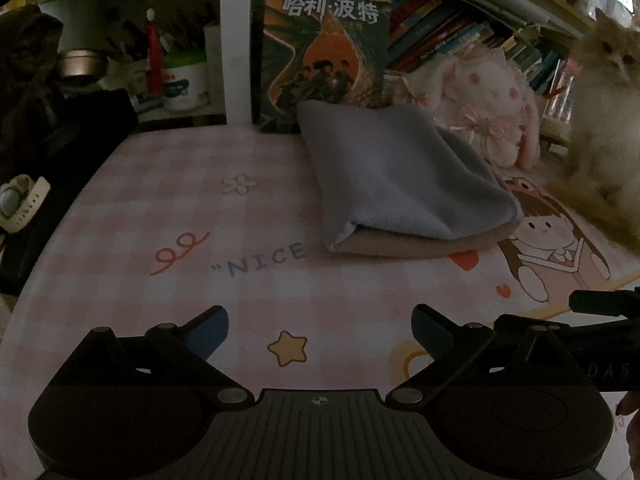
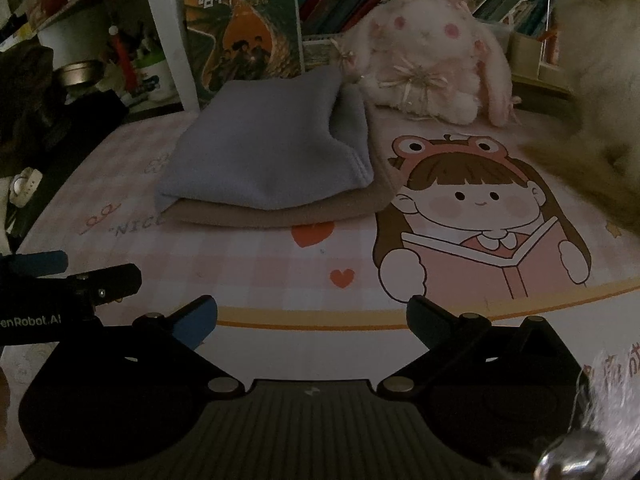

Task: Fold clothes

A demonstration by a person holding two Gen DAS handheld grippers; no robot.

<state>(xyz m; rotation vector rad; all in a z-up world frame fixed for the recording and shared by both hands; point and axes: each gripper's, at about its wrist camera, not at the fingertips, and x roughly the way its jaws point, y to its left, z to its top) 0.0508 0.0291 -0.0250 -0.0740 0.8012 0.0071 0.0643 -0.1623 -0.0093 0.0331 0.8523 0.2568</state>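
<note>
Both the left gripper (image 1: 320,330) and right gripper (image 2: 312,320) have jaws apart, empty. Folded grey-and-tan fleece (image 1: 400,184) sits far-centre on the tabletop (image 1: 160,208); the cat (image 1: 604,120) at far right could easily paw it undone.

a plush rabbit (image 2: 430,60) sits before shelved books (image 1: 448,36), a fluffy cat (image 1: 608,120) beside it.

We read "哈利·波特" on the book cover (image 1: 326,44), "NICE" printed on the surface (image 1: 268,262), and "enRobot.AI" on the left gripper (image 2: 86,280) body.
</note>
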